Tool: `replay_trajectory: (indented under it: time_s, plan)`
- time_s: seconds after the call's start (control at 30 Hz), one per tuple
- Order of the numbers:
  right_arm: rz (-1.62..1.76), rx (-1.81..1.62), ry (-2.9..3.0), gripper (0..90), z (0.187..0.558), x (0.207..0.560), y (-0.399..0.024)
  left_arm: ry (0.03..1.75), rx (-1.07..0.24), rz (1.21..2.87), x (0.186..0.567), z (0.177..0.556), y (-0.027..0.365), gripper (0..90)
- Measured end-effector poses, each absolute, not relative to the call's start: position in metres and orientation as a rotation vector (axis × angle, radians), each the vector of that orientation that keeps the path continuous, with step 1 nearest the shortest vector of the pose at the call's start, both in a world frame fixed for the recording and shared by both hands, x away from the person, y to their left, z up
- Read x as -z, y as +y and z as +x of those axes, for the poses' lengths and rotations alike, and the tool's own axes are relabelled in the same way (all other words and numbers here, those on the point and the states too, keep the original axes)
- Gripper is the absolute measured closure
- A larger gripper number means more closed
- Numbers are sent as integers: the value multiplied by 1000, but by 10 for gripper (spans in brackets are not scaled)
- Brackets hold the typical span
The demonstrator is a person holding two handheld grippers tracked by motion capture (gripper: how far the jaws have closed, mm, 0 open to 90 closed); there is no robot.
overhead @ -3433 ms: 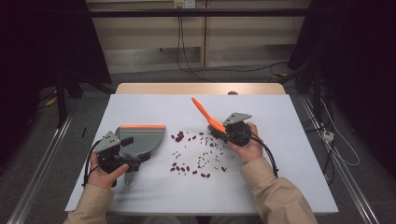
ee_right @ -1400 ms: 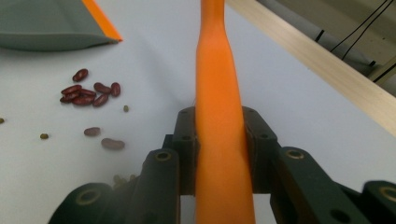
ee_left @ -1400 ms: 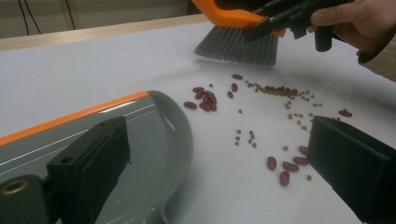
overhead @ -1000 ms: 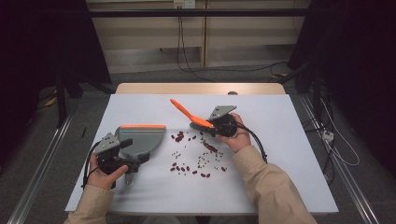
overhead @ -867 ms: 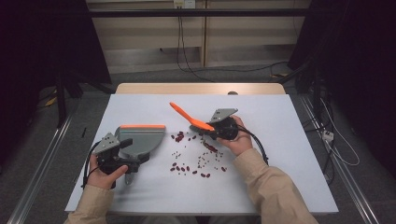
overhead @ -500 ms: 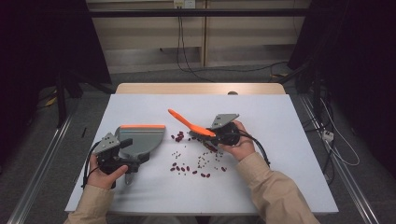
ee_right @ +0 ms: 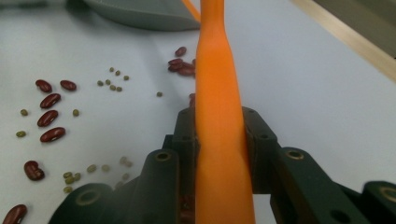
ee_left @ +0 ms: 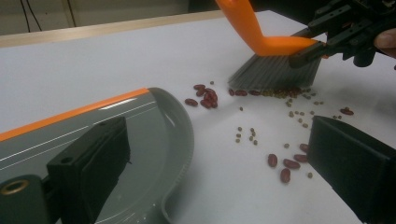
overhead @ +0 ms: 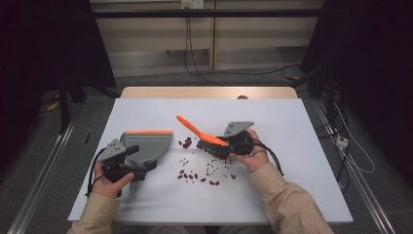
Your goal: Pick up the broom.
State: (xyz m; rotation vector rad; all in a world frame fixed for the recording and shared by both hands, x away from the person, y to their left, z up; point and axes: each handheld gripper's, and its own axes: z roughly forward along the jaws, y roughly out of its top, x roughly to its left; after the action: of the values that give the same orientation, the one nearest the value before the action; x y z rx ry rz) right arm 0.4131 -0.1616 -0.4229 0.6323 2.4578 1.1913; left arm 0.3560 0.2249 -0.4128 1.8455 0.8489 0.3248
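1. The brush (overhead: pixel 202 135) sits in the right gripper (overhead: pixel 229 145), whose jaws are clenched on the orange back of the brush, one jaw on either side of it, as the right gripper view shows.
2. The grey bristles (ee_left: pixel 275 72) hang below that grip and touch the white table (overhead: pixel 302 126) among the beans.
3. The dustpan (overhead: pixel 146 146) is in front of the left gripper (overhead: pixel 127 163). In the left gripper view one black jaw lies over the pan's grey inside and the other stands well off to the side over bare table. Whether the jaws actually grasp the pan I cannot tell.
4. The brush's long axis runs on a slant in the high view: the orange handle rises up and away toward the far left, the bristle end lies low by the right hand (overhead: pixel 253 156).
5. The dustpan lies flat at the left of the table, its orange lip (overhead: pixel 148 132) on the far side and its open mouth turned toward the beans.
6. Count: one brush, one dustpan, two grippers.
7. The red beans (overhead: pixel 199 176) come to roughly a dozen or more, lying between pan and brush, with a small cluster (ee_left: pixel 205 95) just beside the pan's rim.
8. The small green beans (ee_left: pixel 246 135) are scattered among them, too many and too small to count exactly.
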Motion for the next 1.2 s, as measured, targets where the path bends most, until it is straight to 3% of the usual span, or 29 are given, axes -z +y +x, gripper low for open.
replay_trajectory:
  time_s: [0.27,0.73,1.2]
  plan:
    - [685,-1261,2395,710,439,415,-168,850,-318,1844,414,357,224,58]
    - [573,-1219,2415,710,489,425,-129,878,-319,1834,415,357,229,58]
    - [460,-1169,2504,709,480,431,-110,890,-331,1837,416,353,233,58]
